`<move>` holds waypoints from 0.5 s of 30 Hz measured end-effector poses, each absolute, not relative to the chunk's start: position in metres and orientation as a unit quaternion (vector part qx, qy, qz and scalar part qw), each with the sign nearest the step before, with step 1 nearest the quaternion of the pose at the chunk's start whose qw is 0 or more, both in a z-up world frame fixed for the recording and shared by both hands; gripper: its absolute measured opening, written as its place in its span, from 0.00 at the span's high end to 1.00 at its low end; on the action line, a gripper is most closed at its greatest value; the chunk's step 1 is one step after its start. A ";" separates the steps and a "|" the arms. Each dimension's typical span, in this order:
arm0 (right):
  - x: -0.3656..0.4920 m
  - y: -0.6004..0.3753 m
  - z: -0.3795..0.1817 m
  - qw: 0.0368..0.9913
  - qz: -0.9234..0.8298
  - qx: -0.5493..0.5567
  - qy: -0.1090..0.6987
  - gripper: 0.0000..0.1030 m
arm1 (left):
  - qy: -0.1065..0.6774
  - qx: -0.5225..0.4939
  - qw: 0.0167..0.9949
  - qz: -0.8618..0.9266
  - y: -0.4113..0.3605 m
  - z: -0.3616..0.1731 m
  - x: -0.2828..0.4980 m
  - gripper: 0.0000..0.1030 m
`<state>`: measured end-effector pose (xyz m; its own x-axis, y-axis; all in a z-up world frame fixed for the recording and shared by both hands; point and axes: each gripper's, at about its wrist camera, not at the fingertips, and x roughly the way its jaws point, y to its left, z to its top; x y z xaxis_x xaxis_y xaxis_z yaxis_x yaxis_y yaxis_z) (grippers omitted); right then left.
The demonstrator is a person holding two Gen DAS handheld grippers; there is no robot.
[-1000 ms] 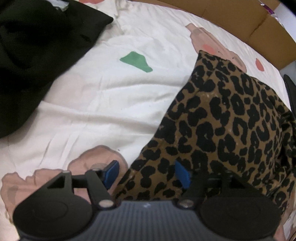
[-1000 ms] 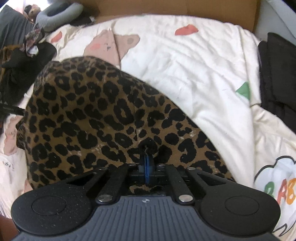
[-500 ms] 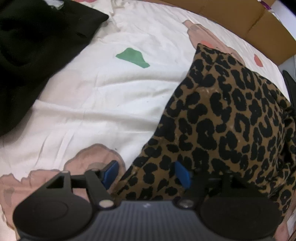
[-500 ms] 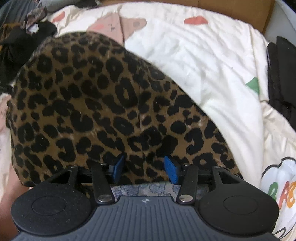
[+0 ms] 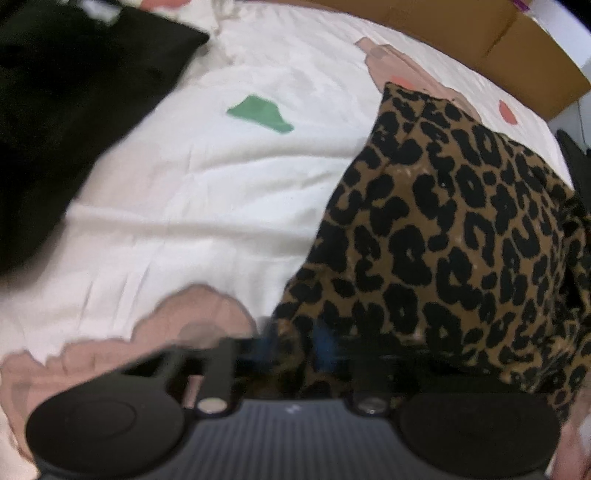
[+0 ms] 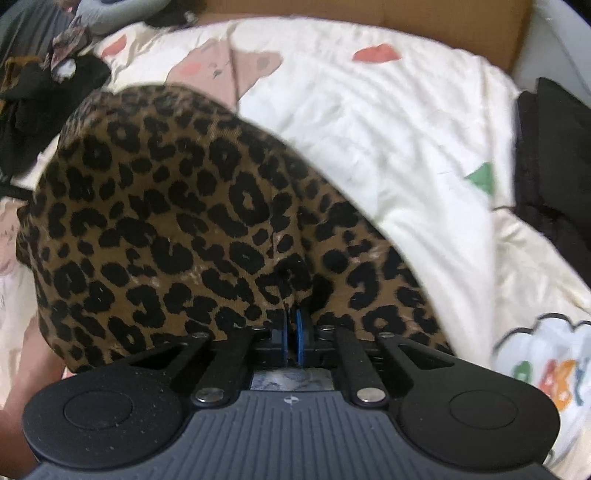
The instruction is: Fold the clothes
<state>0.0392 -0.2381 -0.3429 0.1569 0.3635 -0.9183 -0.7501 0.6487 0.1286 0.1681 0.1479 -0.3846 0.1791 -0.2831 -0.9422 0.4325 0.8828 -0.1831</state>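
Note:
A leopard-print garment (image 5: 443, 229) lies spread on the white printed duvet (image 5: 221, 192). In the left wrist view my left gripper (image 5: 295, 341) sits at the garment's near left corner. Its blurred blue jaws are closing, with the cloth edge between them. In the right wrist view the same garment (image 6: 177, 221) fills the left half of the picture. My right gripper (image 6: 291, 325) is at its near edge, jaws closing to almost touching on a small raised pinch of the fabric.
A black garment (image 5: 66, 110) lies at the upper left of the left wrist view, and the same black garment (image 6: 554, 166) shows at the duvet's (image 6: 388, 129) right edge. A brown cardboard board (image 5: 461, 33) lines the far side. Dark clothes (image 6: 44, 92) are piled at the far left.
My left jaws went from wide apart around the garment's corner to nearly together on it. My right jaws were shut, stood apart half a second ago, and have closed again on the fabric.

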 end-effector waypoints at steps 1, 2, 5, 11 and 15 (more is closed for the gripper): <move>0.041 -0.242 -0.337 0.743 0.373 -0.182 0.525 0.98 | 0.599 0.056 0.764 -0.233 0.151 -0.383 0.167 0.94; 0.044 -0.247 -0.332 0.747 0.370 -0.181 0.522 0.98 | 0.601 0.050 0.764 -0.232 0.153 -0.381 0.167 0.95; 0.052 -0.259 -0.315 0.758 0.362 -0.182 0.511 0.98 | 0.597 0.050 0.766 -0.234 0.159 -0.371 0.161 0.97; 0.073 -0.279 -0.298 0.775 0.341 -0.195 0.495 0.98 | 0.585 0.041 0.780 -0.221 0.175 -0.343 0.149 0.97; 0.078 -0.295 -0.286 0.785 0.321 -0.198 0.491 0.98 | 0.581 0.034 0.786 -0.209 0.187 -0.325 0.133 0.98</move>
